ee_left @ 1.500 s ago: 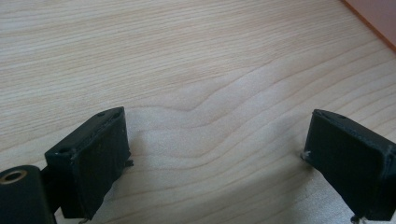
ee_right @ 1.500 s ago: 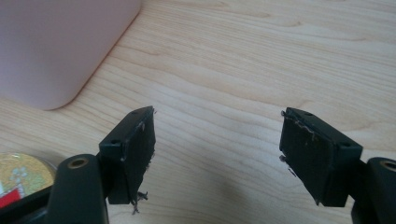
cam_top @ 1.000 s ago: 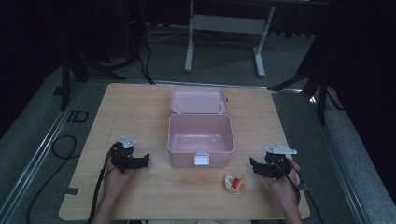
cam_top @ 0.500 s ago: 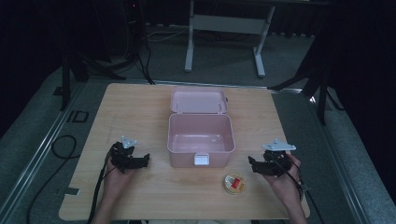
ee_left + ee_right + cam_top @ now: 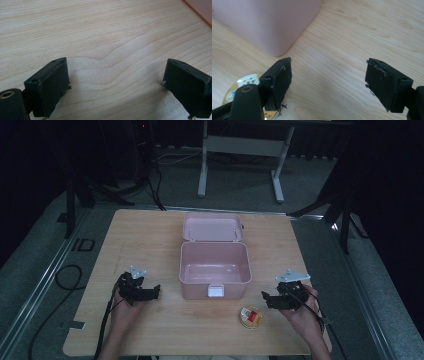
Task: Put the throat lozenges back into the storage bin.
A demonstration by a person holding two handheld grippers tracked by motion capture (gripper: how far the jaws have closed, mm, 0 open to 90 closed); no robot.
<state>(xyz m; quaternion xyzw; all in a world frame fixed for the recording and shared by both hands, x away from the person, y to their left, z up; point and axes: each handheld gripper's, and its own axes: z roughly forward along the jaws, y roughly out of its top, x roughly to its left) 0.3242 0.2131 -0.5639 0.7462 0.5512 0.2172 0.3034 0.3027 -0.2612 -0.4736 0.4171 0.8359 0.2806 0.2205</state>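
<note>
A pink box [image 5: 215, 268] stands open in the middle of the wooden table [image 5: 150, 240], its lid [image 5: 212, 227] folded back behind it and a white latch at its front. A small round tin [image 5: 250, 316] with a yellow and red top lies in front of the box's right corner. My right gripper [image 5: 266, 298] rests just right of the tin, open and empty; in the right gripper view the tin [image 5: 239, 87] sits behind the left jaw and the box corner [image 5: 274, 22] is ahead. My left gripper [image 5: 155, 291] lies left of the box, open over bare wood [image 5: 115, 65].
The box's inside looks empty. A white metal stand [image 5: 240, 150] is on the floor beyond the table's far edge. Black cables [image 5: 65, 280] trail off the table's left side. Bare wood surrounds both grippers.
My right gripper has edged slightly left toward the tin. The left gripper and the box have not moved.
</note>
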